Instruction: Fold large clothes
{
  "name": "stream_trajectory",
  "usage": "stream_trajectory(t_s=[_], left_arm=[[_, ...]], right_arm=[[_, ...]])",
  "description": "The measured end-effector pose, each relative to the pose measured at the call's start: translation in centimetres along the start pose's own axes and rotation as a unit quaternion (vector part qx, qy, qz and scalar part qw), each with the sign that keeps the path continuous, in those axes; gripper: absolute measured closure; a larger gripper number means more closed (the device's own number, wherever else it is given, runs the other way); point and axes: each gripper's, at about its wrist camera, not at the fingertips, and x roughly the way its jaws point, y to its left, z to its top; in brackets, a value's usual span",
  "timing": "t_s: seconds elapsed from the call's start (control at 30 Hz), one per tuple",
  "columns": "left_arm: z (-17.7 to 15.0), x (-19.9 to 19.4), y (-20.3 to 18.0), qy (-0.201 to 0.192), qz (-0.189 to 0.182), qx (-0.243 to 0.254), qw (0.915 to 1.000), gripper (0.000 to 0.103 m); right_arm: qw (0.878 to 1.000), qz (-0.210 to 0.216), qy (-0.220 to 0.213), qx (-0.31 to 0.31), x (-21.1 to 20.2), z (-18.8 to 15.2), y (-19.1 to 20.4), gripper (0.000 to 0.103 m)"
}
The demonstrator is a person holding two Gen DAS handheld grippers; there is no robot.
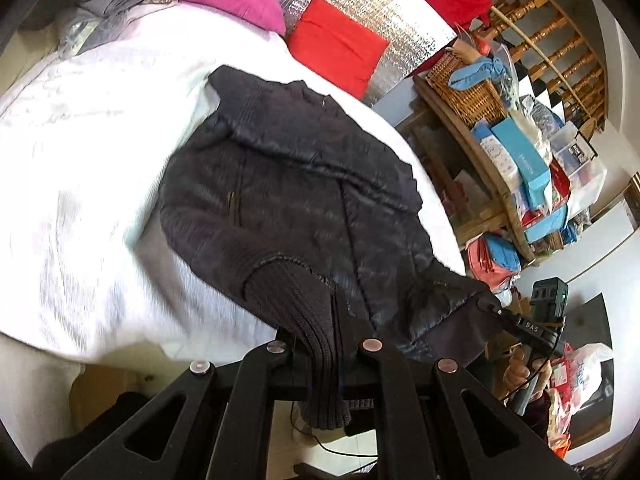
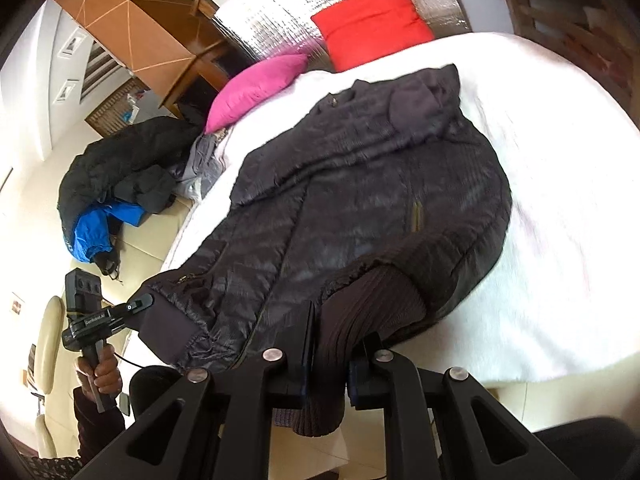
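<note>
Both my grippers (image 1: 324,344) (image 2: 340,344) clamp the dark jacket's (image 1: 288,184) ribbed hem at bottom centre, its length running away toward the upper frame.

I see the jacket (image 1: 288,184) lying on the bed (image 1: 80,160), its collar toward twelve o'clock near two cushions (image 1: 338,44). At six, my left gripper (image 1: 320,344) pinches a ribbed cuff (image 1: 296,312); at four, my right gripper (image 1: 490,304) holds the hem corner. Shelves (image 1: 500,168) stand at three.
</note>
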Motion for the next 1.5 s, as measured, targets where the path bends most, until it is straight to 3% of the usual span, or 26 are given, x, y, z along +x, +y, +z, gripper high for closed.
stream_trajectory(t_s=[0.5, 0.87, 1.5], left_arm=[[7.7, -1.1, -0.2, -0.042, 0.000, -0.013, 0.9990, 0.094], [12.4, 0.1, -0.1, -0.049, 0.013, -0.020, 0.9985, 0.094], [23.4, 5.6, 0.6, -0.034, 0.040, -0.016, 0.9985, 0.094]], right_arm=[[0.998, -0.004, -0.065, -0.011, -1.3, 7.6, 0.7, 0.089], [0.996, -0.015, -0.090, -0.012, -0.9, 13.0, 0.3, 0.089], [0.993, -0.026, -0.114, 0.009, 4.5, 24.6, -2.6, 0.089]])
